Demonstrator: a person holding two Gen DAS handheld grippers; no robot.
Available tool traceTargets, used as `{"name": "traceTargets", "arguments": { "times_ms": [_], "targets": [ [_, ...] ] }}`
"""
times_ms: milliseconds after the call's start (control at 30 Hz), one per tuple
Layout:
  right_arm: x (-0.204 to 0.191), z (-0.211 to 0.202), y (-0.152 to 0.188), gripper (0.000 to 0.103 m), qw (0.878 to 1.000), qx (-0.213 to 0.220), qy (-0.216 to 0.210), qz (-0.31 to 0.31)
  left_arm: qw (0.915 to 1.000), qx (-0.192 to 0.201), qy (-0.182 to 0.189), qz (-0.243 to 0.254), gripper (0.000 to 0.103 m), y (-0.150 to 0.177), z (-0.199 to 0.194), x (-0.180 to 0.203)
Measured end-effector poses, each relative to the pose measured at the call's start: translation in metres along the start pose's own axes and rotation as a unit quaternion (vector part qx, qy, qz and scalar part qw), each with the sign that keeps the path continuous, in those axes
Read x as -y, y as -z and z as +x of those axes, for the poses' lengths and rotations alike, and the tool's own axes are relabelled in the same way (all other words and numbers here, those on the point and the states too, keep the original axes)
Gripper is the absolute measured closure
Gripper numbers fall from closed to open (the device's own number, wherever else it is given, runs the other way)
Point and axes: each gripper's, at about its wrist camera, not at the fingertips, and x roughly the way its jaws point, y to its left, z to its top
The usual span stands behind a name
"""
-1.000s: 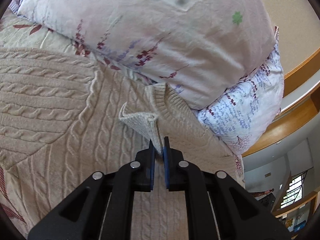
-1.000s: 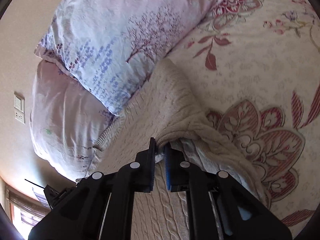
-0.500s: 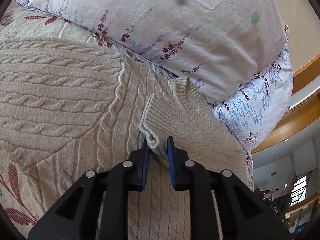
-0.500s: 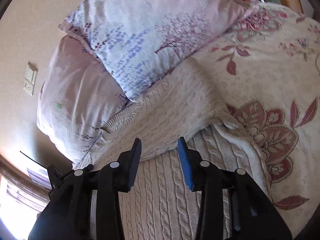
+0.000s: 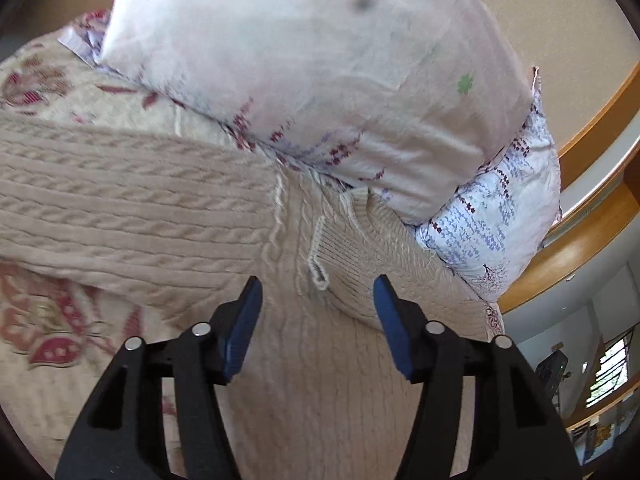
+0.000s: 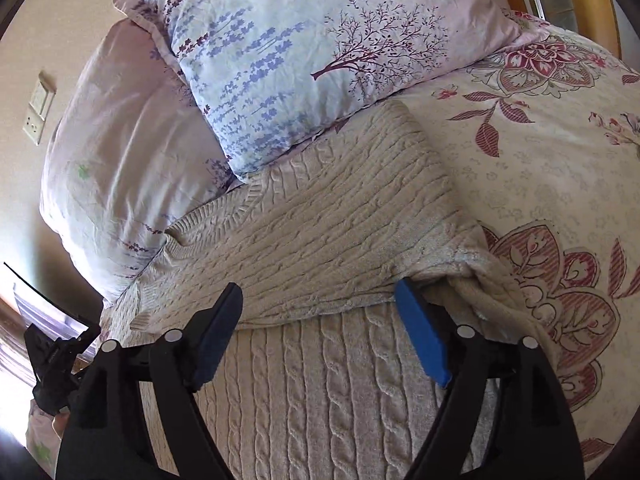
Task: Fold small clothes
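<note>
Left wrist view: the knit cuff [image 5: 320, 276] pinched a second ago is released; the left gripper [image 5: 318, 300] has just been opening, jaws apart and empty. The cream sweater [image 5: 132, 216] is spread below, pillows [image 5: 304, 64] at twelve o'clock.

Right wrist view: the right gripper [image 6: 320, 308] is likewise spread wide, nothing held, over the folded sweater [image 6: 320, 240]; the floral bedspread [image 6: 540, 168] is seen at three o'clock.

Two pillows were stacked at the headboard: pale pink one [image 5: 304, 80] w/ small sprigs, lavender tree-print one [image 6: 320, 48] beside it. Floral bedspread [image 6: 540, 168] was spread beneath. Wall switch plate [image 6: 38, 110] was seen at left.
</note>
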Motion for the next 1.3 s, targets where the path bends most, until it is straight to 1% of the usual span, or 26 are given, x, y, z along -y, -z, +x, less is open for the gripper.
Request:
{"name": "traceTargets", "arguments": {
  "times_ms": [67,100,167,233,267,300,433,533,600,833,867,967,1000,1033,1067,1100,1167,1200,1300],
  "targets": [
    [-0.001,0.0,0.003,0.012,1.0,0.002,-0.009,-0.005,0.999,0.035,-0.028,0.0,0.04,-0.003,-0.034,-0.017],
    [-0.002,0.0,0.004,0.01,1.0,0.005,-0.014,-0.01,0.9978,0.051,-0.042,-0.01,0.04,-0.005,-0.05,-0.03],
    [-0.003,0.0,0.006,0.009,1.0,0.012,-0.018,-0.017,0.9946,0.069,-0.063,-0.046,0.041,-0.009,-0.074,-0.057],
    [-0.002,0.0,0.007,0.008,1.0,0.013,-0.024,-0.014,0.9894,0.074,-0.082,-0.094,0.042,-0.011,-0.089,-0.086],
    [-0.001,-0.001,0.006,0.008,0.999,0.014,-0.028,-0.011,0.9867,0.074,-0.084,-0.118,0.045,-0.012,-0.094,-0.099],
    [0.0,-0.001,0.006,0.008,0.999,0.015,-0.031,-0.009,0.9837,0.073,-0.083,-0.141,0.049,-0.011,-0.096,-0.111],
    [0.0,-0.002,0.007,0.008,0.999,0.015,-0.036,-0.01,0.9712,0.074,-0.076,-0.214,0.056,-0.008,-0.098,-0.144],
    [0.0,-0.003,0.008,0.008,0.999,0.016,-0.038,-0.01,0.9615,0.076,-0.07,-0.254,0.061,-0.009,-0.092,-0.159],
    [0.0,-0.003,0.008,0.007,0.999,0.015,-0.04,-0.012,0.9545,0.083,-0.068,-0.278,0.067,-0.011,-0.089,-0.166],
    [0.0,-0.004,0.009,0.006,0.999,0.015,-0.044,-0.013,0.9362,0.117,-0.078,-0.322,0.072,-0.02,-0.095,-0.189],
    [0.0,-0.004,0.009,0.006,0.999,0.016,-0.045,-0.013,0.9343,0.12,-0.077,-0.327,0.074,-0.021,-0.095,-0.192],
    [0.0,-0.004,0.009,0.006,0.999,0.016,-0.047,-0.012,0.9293,0.126,-0.076,-0.339,0.085,-0.025,-0.094,-0.201],
    [0.0,-0.004,0.009,0.006,0.999,0.016,-0.048,-0.012,0.9286,0.126,-0.075,-0.341,0.087,-0.027,-0.093,-0.203],
    [0.0,-0.004,0.009,0.005,0.999,0.016,-0.05,-0.012,0.9281,0.126,-0.076,-0.342,0.092,-0.028,-0.092,-0.203],
    [-0.001,-0.005,0.009,0.005,0.999,0.017,-0.051,-0.012,0.928,0.127,-0.076,-0.342,0.095,-0.029,-0.091,-0.202],
    [-0.001,-0.005,0.009,0.005,0.998,0.017,-0.052,-0.011,0.9292,0.131,-0.076,-0.337,0.096,-0.031,-0.092,-0.196],
    [0.0,-0.006,0.009,0.005,0.998,0.018,-0.055,-0.01,0.9369,0.144,-0.07,-0.311,0.096,-0.037,-0.096,-0.179],
    [0.0,-0.006,0.009,0.005,0.998,0.019,-0.057,-0.01,0.9415,0.15,-0.06,-0.296,0.096,-0.041,-0.097,-0.168],
    [0.0,-0.006,0.01,0.005,0.998,0.021,-0.059,-0.008,0.9562,0.154,-0.008,-0.249,0.096,-0.053,-0.094,-0.123]
  ]
}}
